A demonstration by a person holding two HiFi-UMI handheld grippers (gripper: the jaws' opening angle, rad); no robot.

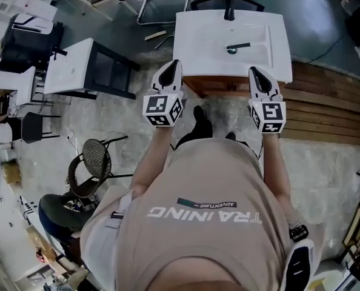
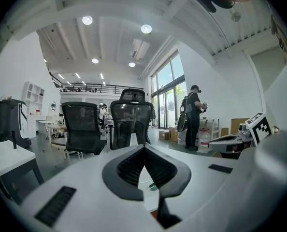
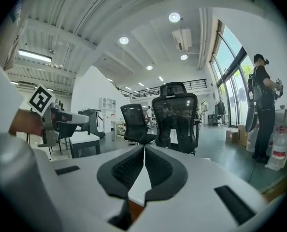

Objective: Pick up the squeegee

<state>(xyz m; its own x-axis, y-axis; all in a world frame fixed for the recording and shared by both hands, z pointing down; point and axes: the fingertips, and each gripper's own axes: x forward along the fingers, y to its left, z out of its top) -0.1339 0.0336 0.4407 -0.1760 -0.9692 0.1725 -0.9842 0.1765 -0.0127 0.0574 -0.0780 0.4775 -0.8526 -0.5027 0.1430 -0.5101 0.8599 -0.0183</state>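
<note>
Both clenched empty: left tool (image 1: 174, 63), right tool (image 1: 254, 70); squeegee (image 1: 238, 45) lies on white table (image 1: 198, 35).

beige tee (image 1: 198, 199); white grippers w/ markers

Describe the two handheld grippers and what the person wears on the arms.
The left gripper and right gripper match: smooth white shells, black ribbed pads lining the jaws, and a cube of black-and-white square markers on each, left cube and right cube. No cables show. The person wears a tan short-sleeved T-shirt with white lettering; the forearms are uncovered.
</note>
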